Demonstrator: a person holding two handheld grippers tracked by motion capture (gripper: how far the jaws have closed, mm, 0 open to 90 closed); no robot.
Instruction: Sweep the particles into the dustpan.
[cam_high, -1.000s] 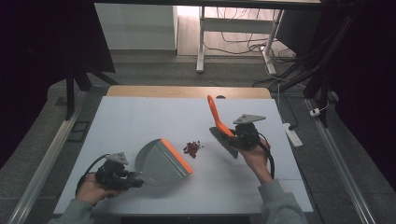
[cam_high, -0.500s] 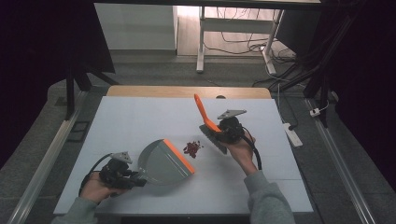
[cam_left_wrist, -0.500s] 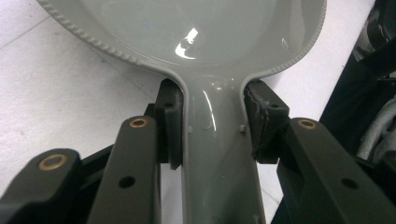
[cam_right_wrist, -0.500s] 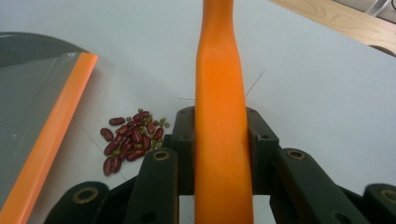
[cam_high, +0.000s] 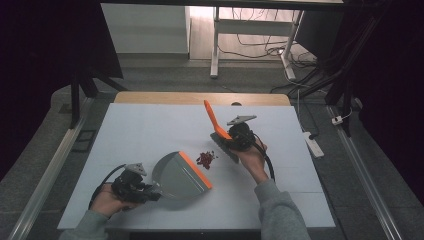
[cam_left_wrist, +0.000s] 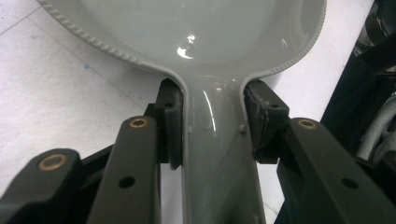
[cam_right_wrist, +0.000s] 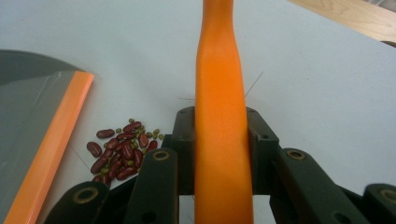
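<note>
My left gripper (cam_high: 150, 192) clamps the dustpan (cam_high: 182, 175) by its handle, jaws tight on both sides, keeping its orange lip (cam_high: 195, 169) flat on the table (cam_high: 140, 130) and facing the beans (cam_high: 205, 158) so they can slide in. The beans lie just beside that lip. My right gripper (cam_high: 231, 141) pinches the brush (cam_high: 216, 125) by its handle, bristles behind the pile, ready to sweep leftward, I judge.

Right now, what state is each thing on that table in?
Dustpan: flat on the table, handle clamped in the left gripper.
Brush: orange handle tilted up, clamped in the right gripper.
Beans: loose pile between dustpan lip and brush, not yet swept in.
Table: white sheet over it.
</note>
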